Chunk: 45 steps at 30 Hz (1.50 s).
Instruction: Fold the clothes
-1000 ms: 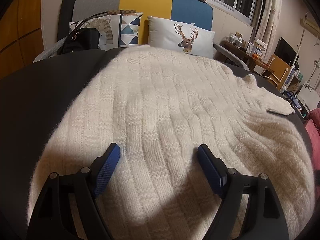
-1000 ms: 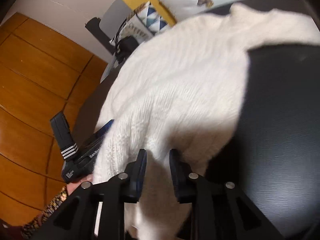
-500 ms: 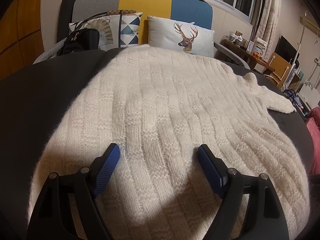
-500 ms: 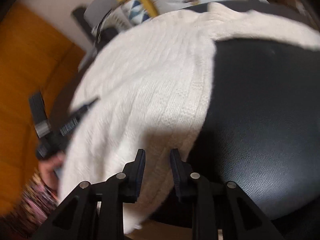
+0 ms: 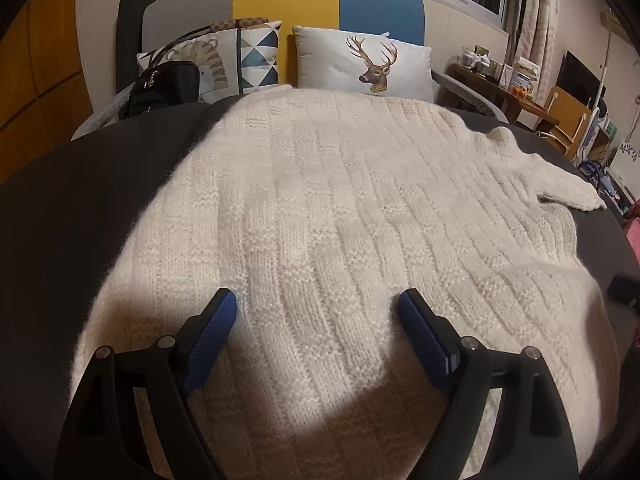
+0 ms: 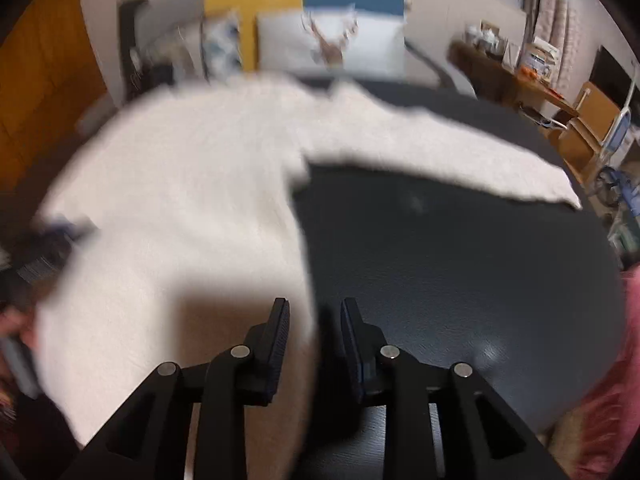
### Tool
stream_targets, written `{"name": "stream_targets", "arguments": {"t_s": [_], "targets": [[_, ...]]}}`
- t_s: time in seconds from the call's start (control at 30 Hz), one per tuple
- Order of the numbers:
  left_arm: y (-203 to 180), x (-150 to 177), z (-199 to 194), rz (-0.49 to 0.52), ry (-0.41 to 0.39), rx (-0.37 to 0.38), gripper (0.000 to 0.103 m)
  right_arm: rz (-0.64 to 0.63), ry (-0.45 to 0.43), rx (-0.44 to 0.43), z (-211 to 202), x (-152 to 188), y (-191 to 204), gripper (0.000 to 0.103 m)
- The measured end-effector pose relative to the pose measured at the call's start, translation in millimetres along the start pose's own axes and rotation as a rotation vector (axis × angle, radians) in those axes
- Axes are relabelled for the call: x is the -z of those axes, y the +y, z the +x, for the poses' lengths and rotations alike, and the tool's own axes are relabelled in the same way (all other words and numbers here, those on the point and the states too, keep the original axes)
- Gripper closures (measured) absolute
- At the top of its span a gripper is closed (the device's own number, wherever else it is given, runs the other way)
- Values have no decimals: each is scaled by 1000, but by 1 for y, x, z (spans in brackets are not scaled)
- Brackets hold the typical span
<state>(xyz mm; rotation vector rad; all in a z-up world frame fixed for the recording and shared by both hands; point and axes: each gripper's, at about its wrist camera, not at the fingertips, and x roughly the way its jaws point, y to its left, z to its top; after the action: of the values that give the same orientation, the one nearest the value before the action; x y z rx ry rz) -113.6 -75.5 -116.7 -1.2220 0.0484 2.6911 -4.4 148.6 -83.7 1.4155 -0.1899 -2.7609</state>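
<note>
A cream knitted sweater (image 5: 320, 200) lies spread flat on a dark round table (image 5: 80, 200). One sleeve (image 5: 568, 188) stretches toward the table's right rim. My left gripper (image 5: 318, 312) hangs open just over the near part of the sweater, its blue pads (image 5: 212, 328) far apart and nothing pinched. In the blurred right wrist view, the sweater (image 6: 180, 200) fills the left half and its sleeve (image 6: 480, 168) runs across the far table (image 6: 460, 260). My right gripper (image 6: 314, 320) has a narrow gap and its jaws are opening. The sweater's right edge shows through the gap without being pressed.
A sofa (image 5: 288, 4) with a deer cushion (image 5: 364, 64), a patterned cushion (image 5: 240, 60) and a black handbag (image 5: 164, 88) stands behind the table. To the right stand a cluttered wooden side table (image 5: 500, 80) and a chair (image 5: 568, 116). Pink fabric (image 6: 616, 380) lies beyond the table's right rim.
The right wrist view has swung and rolled from the sweater's left side to its right edge, now level. The sleeve has shifted slightly. The left gripper has stayed put.
</note>
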Motion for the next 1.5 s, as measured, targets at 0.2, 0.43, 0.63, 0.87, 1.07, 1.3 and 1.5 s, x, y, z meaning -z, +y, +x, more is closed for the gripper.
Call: {"name": "stream_targets", "arguments": {"t_s": [0.2, 0.43, 0.63, 0.87, 1.07, 1.3, 1.5], "targets": [[8, -1, -13, -61, 4, 13, 17, -119, 68, -190, 12, 1, 50, 76], [44, 14, -70, -247, -118, 90, 22, -165, 114, -127, 40, 11, 60, 75], [41, 38, -114, -240, -209, 208, 25, -68, 120, -98, 66, -17, 36, 75], [-44, 66, -128, 103, -99, 535, 25, -103, 175, -66, 89, -42, 30, 75], [-101, 90, -106, 236, 163, 777, 37, -96, 198, -123, 87, -44, 16, 75], [-113, 115, -65, 138, 389, 779, 71, -102, 179, -126, 78, -35, 12, 75], [-108, 115, -52, 29, 392, 788, 71, -92, 165, -137, 78, -37, 9, 75]]}}
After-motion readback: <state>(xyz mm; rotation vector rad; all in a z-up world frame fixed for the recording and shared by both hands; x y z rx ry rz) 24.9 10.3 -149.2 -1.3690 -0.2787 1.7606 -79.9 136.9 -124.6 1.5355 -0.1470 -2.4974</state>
